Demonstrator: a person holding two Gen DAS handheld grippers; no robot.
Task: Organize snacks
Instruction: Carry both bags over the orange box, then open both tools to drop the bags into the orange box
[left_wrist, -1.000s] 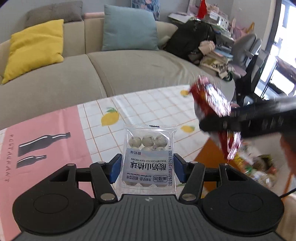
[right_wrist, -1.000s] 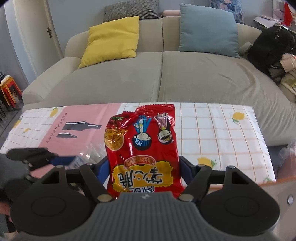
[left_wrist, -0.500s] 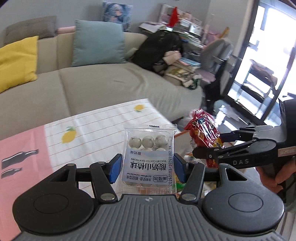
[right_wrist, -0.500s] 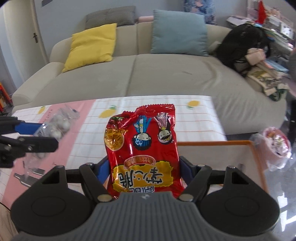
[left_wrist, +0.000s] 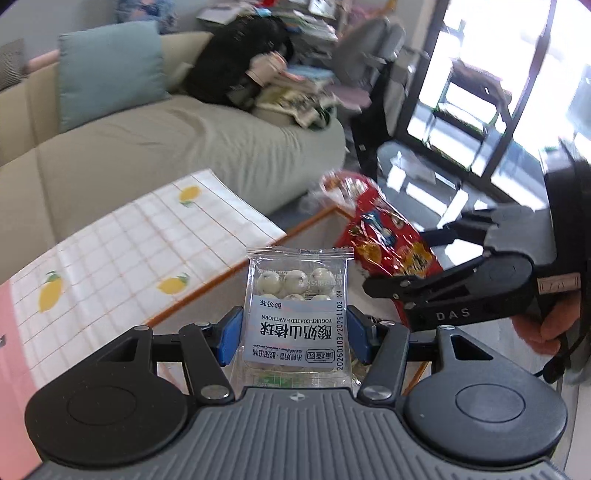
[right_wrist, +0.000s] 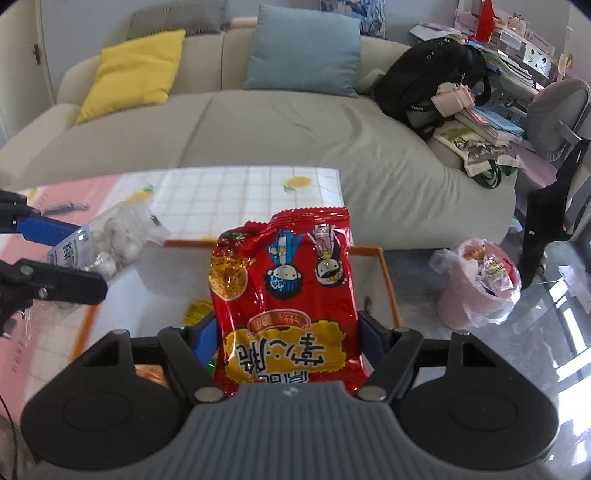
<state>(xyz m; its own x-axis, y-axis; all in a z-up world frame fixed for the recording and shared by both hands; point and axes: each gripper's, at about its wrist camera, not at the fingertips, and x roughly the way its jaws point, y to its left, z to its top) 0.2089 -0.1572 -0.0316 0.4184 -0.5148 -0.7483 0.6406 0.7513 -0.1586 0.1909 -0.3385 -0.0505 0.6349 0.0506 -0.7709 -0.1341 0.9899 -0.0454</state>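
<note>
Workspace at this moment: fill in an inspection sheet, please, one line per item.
Surface: table under a lemon-print cloth; orange-rimmed bin at its end.
Job's things: clear pack of yogurt-coated hawthorn balls; red snack bag.
Clutter: wrappers in the bin, blurred.
Grippers: left gripper shut on the clear pack; right gripper shut on the red bag.
Cables: nothing seen.
Surroundings: sofa, black backpack, pink waste bin.

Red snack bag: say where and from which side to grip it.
Grip the red snack bag at one end, pads on its two side edges, coming along its length. It is flat and crinkly, so its edges pinch well. The right gripper holds it that way now.
</note>
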